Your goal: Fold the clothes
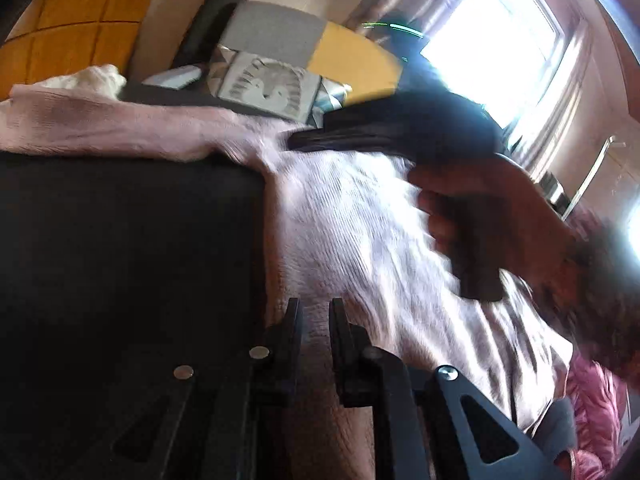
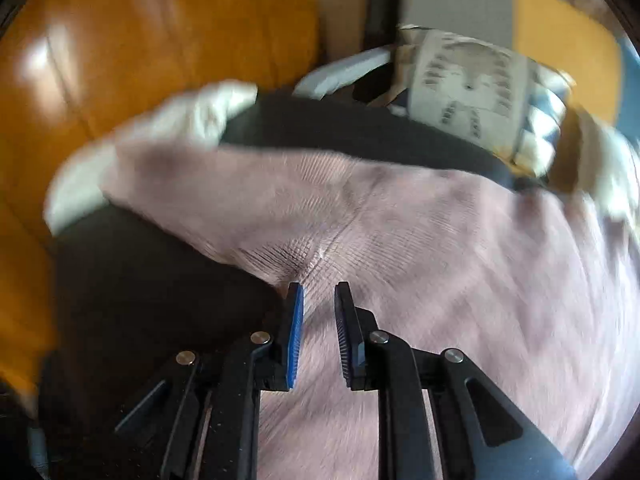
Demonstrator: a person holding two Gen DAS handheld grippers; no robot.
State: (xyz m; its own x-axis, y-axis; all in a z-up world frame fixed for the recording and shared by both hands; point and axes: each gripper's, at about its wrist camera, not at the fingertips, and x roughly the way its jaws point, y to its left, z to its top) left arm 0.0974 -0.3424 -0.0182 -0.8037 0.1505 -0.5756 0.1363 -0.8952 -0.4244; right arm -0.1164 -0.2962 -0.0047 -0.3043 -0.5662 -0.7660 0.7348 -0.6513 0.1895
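A pink ribbed sweater (image 1: 360, 220) lies across a black table (image 1: 120, 260), one sleeve stretched to the left (image 2: 180, 188). My left gripper (image 1: 316, 312) sits at the sweater's near edge, fingers close together with pink cloth pinched between them. In the right wrist view, my right gripper (image 2: 318, 296) is shut on the sweater (image 2: 440, 260) near the armpit seam, where creases run into the blue-padded fingers (image 2: 295, 320). The left wrist view also shows the right gripper (image 1: 308, 140), held by a hand (image 1: 480, 216), at the sweater's far side. Both views are blurred by motion.
A white cloth (image 1: 96, 78) lies at the table's far left corner (image 2: 180, 120). Behind the table are an orange leather sofa (image 2: 140, 40), a lion-print cushion (image 1: 264, 84) and a grey chair. A bright window (image 1: 492, 32) is at the right, with a pink garment (image 1: 592, 400) below it.
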